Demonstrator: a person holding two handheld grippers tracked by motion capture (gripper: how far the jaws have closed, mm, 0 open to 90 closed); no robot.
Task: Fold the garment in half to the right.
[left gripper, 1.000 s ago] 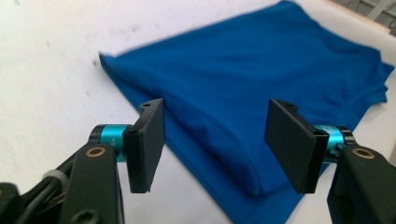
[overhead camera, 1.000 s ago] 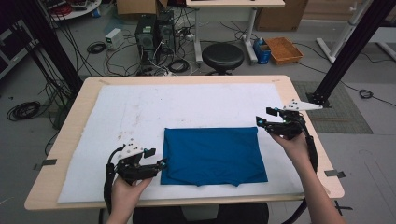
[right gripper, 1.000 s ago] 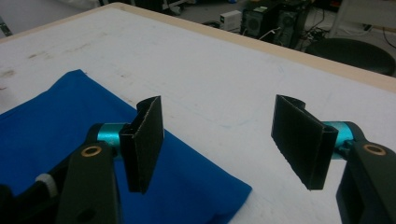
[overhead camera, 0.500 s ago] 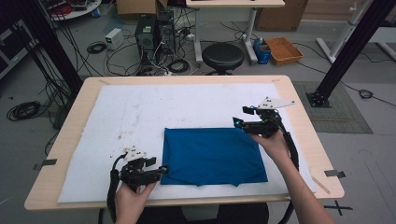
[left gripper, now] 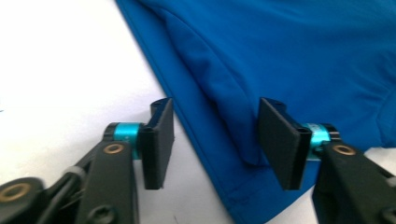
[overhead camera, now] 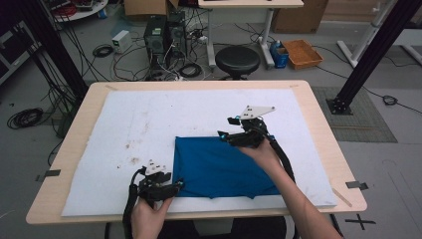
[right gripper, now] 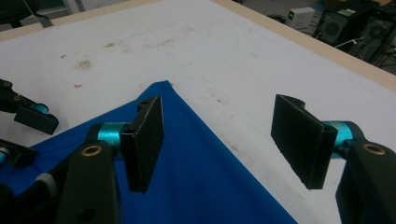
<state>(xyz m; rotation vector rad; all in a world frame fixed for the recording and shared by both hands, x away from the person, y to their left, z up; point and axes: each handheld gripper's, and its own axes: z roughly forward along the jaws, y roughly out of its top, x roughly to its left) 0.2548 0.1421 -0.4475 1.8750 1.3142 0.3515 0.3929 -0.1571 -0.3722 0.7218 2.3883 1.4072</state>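
Two tongs work a blue cloth [overhead camera: 219, 164] on the tabletop [overhead camera: 318, 109].

Left tongs [left gripper: 215, 140], just closing, straddle its hem unpinched; right tongs [right gripper: 229, 140] hang open above its far edge.

Grey floor [overhead camera: 393, 164] with loose cables [overhead camera: 25, 118] all over. Black stool [overhead camera: 237, 59] behind the wooden surface [overhead camera: 318, 124], which carries a stained white mat [overhead camera: 149, 119]. PC towers [overhead camera: 164, 35] at back, orange tray [overhead camera: 302, 52], black frame posts [overhead camera: 370, 50] on both sides.
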